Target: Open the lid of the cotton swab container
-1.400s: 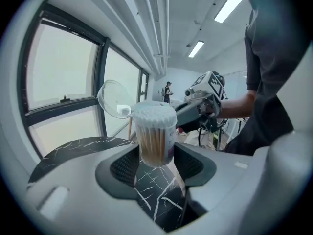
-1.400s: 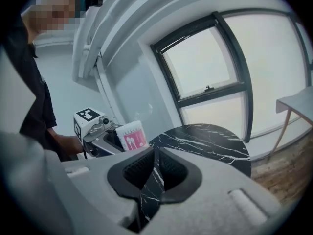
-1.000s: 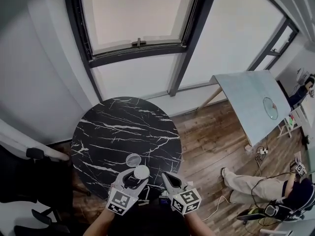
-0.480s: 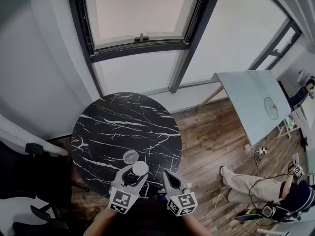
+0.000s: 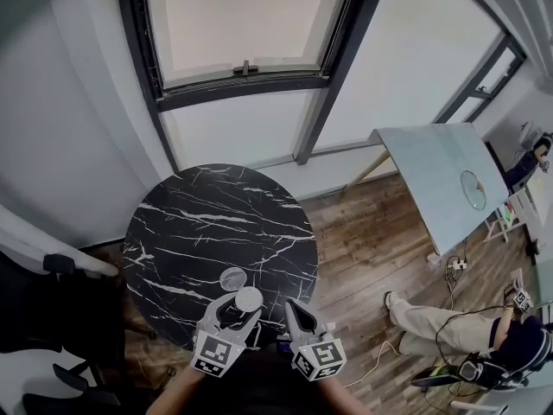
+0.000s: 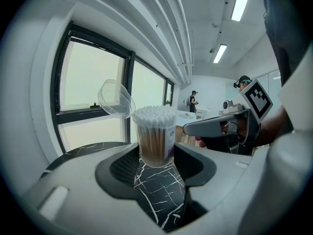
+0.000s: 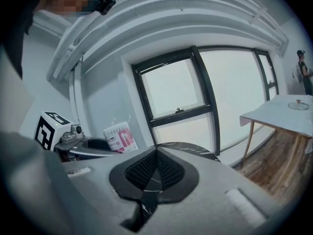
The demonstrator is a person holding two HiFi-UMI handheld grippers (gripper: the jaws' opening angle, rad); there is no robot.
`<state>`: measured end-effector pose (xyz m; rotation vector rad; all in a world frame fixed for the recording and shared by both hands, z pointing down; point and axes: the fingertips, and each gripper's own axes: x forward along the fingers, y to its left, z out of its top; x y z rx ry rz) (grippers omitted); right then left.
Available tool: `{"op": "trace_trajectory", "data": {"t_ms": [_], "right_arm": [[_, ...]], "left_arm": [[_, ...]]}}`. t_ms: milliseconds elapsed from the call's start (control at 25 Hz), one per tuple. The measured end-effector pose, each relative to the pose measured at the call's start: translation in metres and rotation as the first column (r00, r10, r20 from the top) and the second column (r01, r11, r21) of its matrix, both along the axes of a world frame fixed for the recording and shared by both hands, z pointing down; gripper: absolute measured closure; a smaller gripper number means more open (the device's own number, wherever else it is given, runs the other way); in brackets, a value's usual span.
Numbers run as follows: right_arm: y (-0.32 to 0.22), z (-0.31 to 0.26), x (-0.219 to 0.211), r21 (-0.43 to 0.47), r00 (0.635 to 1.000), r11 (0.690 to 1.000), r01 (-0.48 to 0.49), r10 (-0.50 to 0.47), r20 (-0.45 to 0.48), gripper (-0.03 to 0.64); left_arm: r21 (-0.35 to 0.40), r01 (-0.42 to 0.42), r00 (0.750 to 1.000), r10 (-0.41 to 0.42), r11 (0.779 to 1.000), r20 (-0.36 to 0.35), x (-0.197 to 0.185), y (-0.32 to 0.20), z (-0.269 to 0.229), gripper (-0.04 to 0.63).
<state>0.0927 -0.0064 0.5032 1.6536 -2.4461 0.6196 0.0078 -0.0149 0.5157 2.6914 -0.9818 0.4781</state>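
Now, your left gripper [image 6: 156, 161] is clamped on the cotton swab container [image 6: 155, 136]. Its two jaws press the clear body low down, one from each side, and the container stands upright between them. The white swab tips fill the mouth of it. The lid [image 6: 116, 99] is open: it is tipped up and back at the left of the rim and touches the rim only there. Your right gripper [image 7: 156, 166] has its jaws pressed together with nothing between them. It sits just beside the left one, apart from the container. Both grippers are over the near edge of the round black marble table [image 5: 207, 223]. Whether the container's base rests on the table, I cannot tell. Beyond the table is a dark-framed window [image 5: 242, 67].
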Motion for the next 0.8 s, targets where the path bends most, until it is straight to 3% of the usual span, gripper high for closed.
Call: {"op": "trace_trajectory", "data": {"t_ms": [800], "right_arm": [[0.002, -0.0026, -0.0022, 0.014, 1.0, 1.0, 0.024, -0.024, -0.009, 0.617]], "left_arm": [[-0.012, -0.036, 0.999, 0.037, 0.999, 0.01, 0.008, 0.0059, 0.006, 0.365]]}}
